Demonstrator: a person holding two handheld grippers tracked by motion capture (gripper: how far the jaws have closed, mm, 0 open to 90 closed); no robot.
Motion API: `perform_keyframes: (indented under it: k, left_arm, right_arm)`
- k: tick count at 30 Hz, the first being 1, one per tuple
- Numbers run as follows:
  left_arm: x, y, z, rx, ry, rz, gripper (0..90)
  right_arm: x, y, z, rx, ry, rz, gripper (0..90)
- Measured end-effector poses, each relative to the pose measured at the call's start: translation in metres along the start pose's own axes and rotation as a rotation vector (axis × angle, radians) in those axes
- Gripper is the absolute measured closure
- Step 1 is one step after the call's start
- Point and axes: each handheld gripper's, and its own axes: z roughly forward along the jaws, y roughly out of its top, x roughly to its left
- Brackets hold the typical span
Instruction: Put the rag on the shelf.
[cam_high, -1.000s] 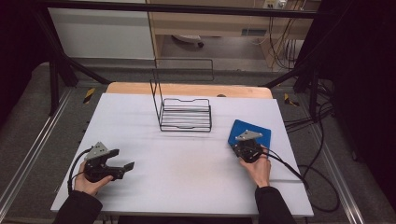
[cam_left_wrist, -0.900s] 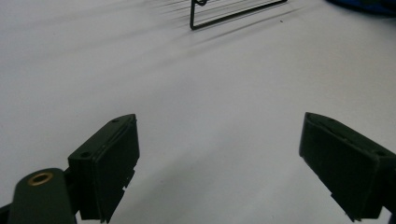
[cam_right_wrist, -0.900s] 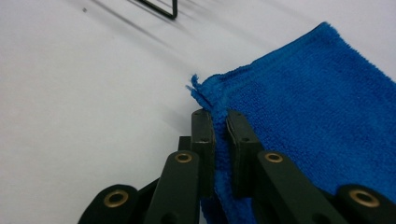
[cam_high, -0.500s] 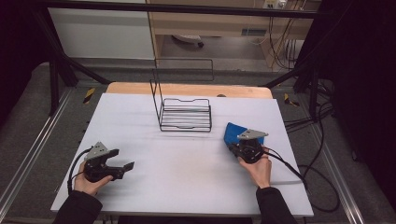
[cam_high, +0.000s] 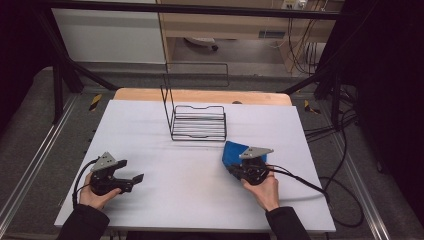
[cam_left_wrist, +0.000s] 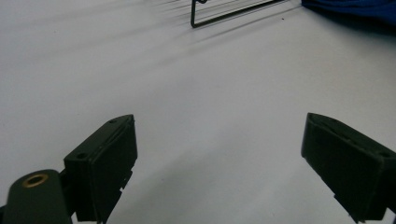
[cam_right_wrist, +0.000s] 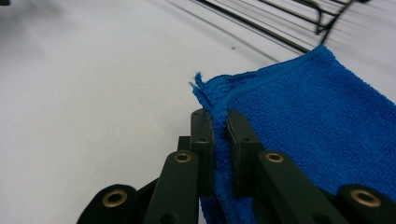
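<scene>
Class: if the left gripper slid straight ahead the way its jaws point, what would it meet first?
Bare table at first; further on, probably the near corner of the wire rack, though depth is hard to judge. The left gripper is open.

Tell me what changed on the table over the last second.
The right hand-held gripper, shut on the blue towel, dragged it leftward, toward the table's middle, lifting its edge. The left hand-held gripper stayed put with jaws open, and the wire rack did not move.

blue towel (cam_right_wrist: 327, 135) cut off at right, wire rack (cam_left_wrist: 233, 11) cropped at top
</scene>
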Motion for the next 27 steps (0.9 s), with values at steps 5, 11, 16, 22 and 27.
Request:
perform_keyframes:
  k: [5, 11, 16, 22, 27]
  left_arm:
    - [0.000, 0.000, 0.000, 0.004, 0.000, 0.002, 10.1]
    - [-0.001, 0.000, 0.001, 0.004, 0.003, -0.003, 8.8]
    - [-0.001, 0.000, 0.001, 0.005, 0.003, -0.004, 8.3]
    - [-0.001, 0.000, 0.001, 0.006, 0.002, -0.004, 8.2]
    - [-0.001, 0.000, 0.001, 0.006, 0.002, -0.002, 8.2]
  right_arm:
    - [0.011, 0.001, 0.007, 0.007, 0.046, -0.008, 83.1]
    - [0.033, 0.006, 0.020, 0.007, 0.100, -0.034, 83.0]
    - [0.048, 0.008, 0.032, 0.008, 0.131, -0.057, 83.0]
    - [0.063, 0.010, 0.042, 0.012, 0.159, -0.078, 82.9]
    - [0.076, 0.012, 0.047, 0.008, 0.192, -0.101, 82.9]
